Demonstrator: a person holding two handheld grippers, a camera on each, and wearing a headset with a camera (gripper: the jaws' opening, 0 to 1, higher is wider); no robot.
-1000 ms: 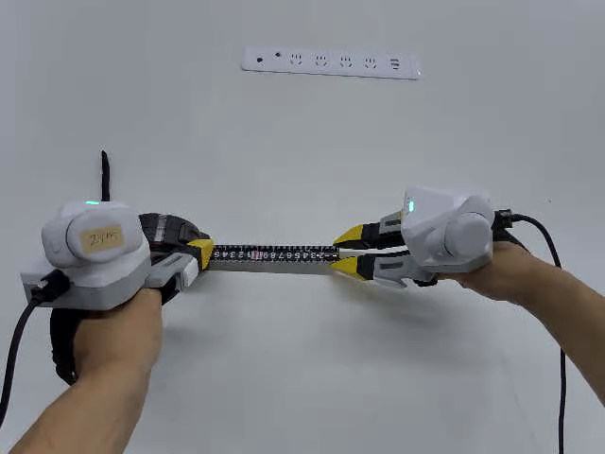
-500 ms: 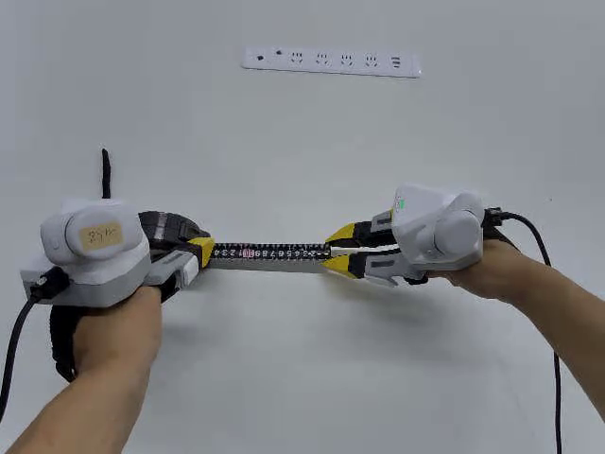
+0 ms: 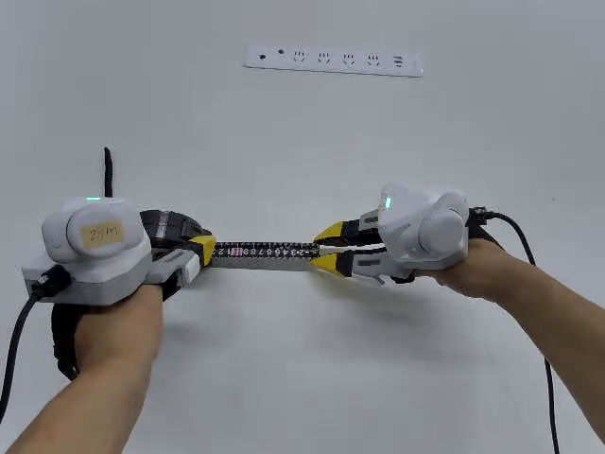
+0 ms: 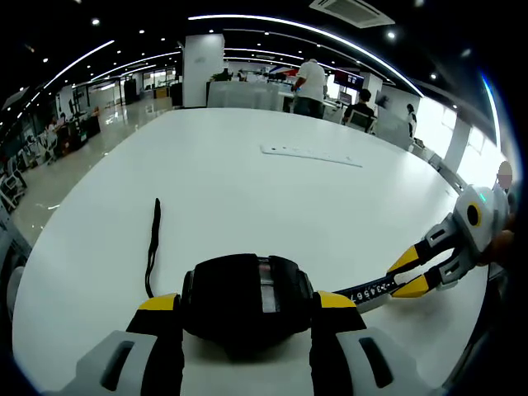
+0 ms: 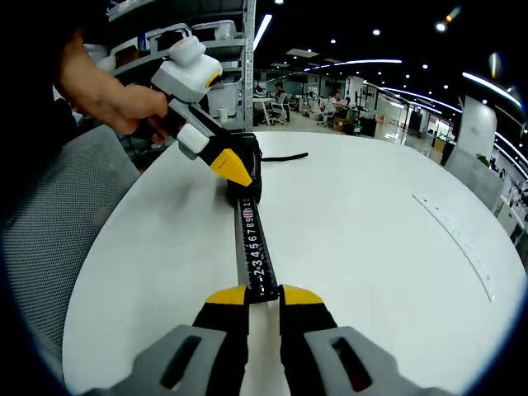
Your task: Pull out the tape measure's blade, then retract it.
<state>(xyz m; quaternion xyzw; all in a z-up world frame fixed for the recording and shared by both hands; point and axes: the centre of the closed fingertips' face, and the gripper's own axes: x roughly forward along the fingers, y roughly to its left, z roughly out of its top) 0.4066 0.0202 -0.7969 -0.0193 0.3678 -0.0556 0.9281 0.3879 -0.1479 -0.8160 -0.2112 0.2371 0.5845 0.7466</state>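
Here, left tongs (image 3: 194, 253) clamp the black tape measure (image 4: 246, 289); right tongs (image 5: 252, 295) pinch its numbered blade (image 5: 252, 239), stretched between them.

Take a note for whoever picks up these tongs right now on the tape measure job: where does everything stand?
Left tongs: shut on the tape measure case.
Right tongs: shut on the end of the blade.
Done: the blade is out, stretched straight between the two tongs.
In progress: it is shorter than a second ago, so retraction has begun.
Left: feed the rest back into the case, then let go.
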